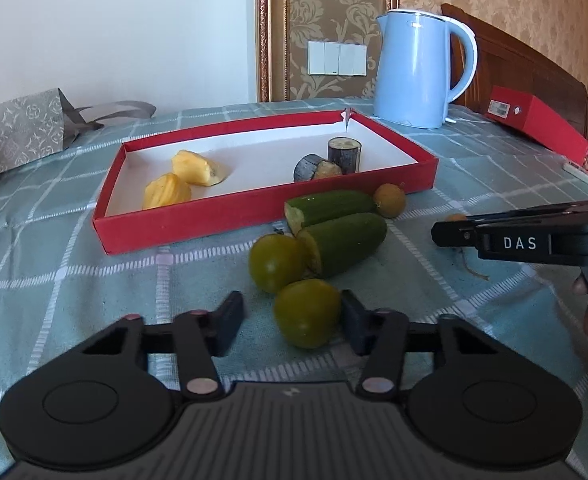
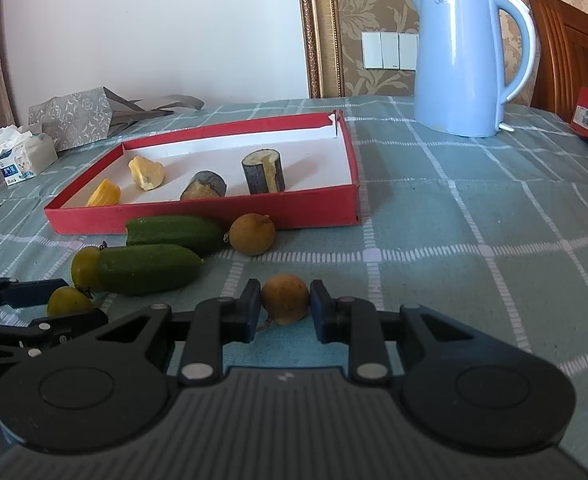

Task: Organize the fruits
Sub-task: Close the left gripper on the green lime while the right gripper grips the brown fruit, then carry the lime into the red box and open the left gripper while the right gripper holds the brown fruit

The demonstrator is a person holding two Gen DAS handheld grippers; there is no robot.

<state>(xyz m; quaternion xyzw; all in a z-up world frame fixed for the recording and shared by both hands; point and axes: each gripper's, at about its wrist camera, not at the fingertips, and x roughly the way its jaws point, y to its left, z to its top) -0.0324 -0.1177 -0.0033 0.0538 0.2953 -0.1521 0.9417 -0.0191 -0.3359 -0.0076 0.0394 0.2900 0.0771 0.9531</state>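
My right tongs (image 2: 285, 307) clamp a longan (image 2: 285, 298); left tongs (image 1: 290, 322), apart, touch one side of a green tomato (image 1: 307, 313), which may roll away

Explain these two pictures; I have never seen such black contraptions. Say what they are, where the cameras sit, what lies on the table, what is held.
No robot here: a person holds a two-finger gripper in each hand, each with a camera looking along its fingers. One picture comes from the left gripper, the other from the right gripper. On the checked cloth sits a red tray with yellow fruit pieces and dark-skinned chunks; before it lie two cucumber halves. A blue kettle stands behind. The right gripper is shut on a small brown fruit. The left one straddles a green fruit, with a gap at one finger: not gripped.
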